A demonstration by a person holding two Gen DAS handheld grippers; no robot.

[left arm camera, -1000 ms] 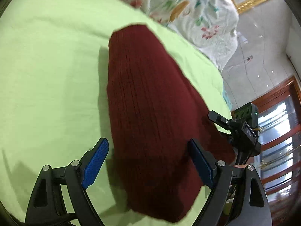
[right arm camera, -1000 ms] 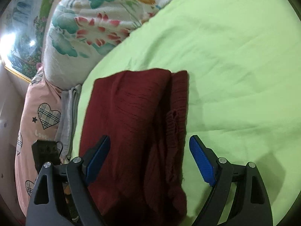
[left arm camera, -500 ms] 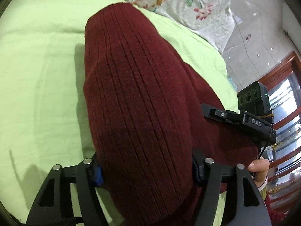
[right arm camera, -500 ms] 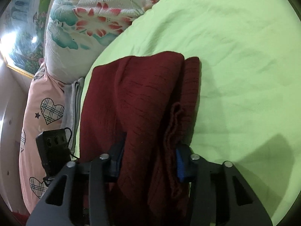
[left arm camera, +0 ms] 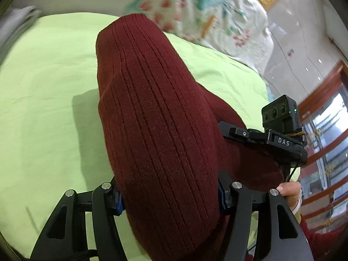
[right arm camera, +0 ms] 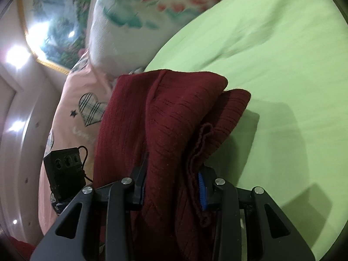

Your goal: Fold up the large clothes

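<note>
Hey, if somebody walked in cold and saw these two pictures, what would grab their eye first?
The dark red ribbed sweater, folded, fills the middle of both views, with the left gripper and right gripper each clamped on its near end. Beneath it spreads the lime-green bedsheet, with a floral quilt heaped behind.

Bed: covered by a green sheet [left arm camera: 50, 113], lightly creased, filling the left wrist view from 7 to 11 o'clock and the right wrist view from 1 to 5 o'clock.
Sweater [left arm camera: 161, 130]: dark red ribbed knit, folded, bunched up over the sheet at the centre of both views; whether its underside touches the sheet cannot be told.
Quilt [left arm camera: 208, 15]: white with flowers, heaped on the sheet's far edge at 12 to 1 o'clock.
Pillow [right arm camera: 74, 113]: pink with a plaid heart, at 9 o'clock in the right wrist view, beside the quilt.
</note>
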